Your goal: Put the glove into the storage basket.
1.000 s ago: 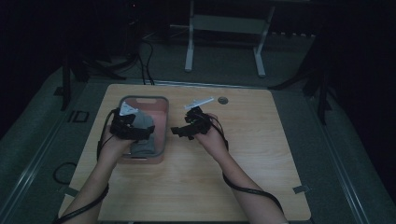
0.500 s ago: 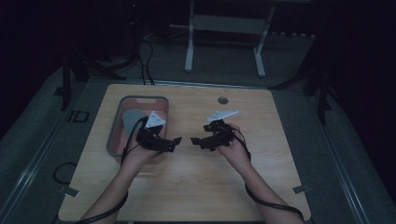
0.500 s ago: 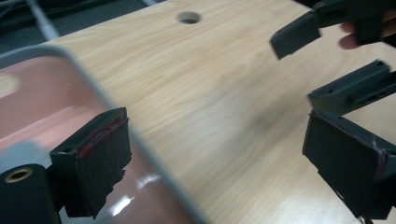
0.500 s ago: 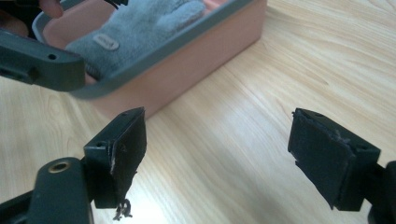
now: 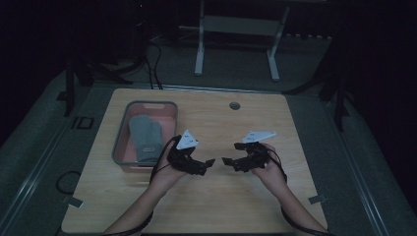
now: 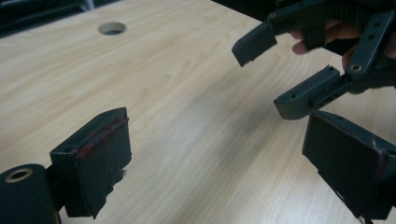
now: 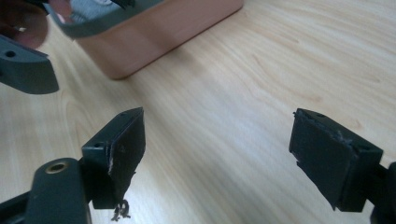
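Grey mitten (image 5: 145, 137) lies flat in the pink tray (image 5: 119, 142) at the bench's (image 5: 295, 128) left; soft and light, probably best pinched at its cuff. Left gripper (image 5: 210, 163) and right gripper (image 5: 227, 162), both open and empty, face each other nearby.

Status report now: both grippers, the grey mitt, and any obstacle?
Left gripper open, empty. Right gripper open, empty, tip to tip with left above bare table. Grey mitt lies in pink tray, untouched. Nothing in the way.
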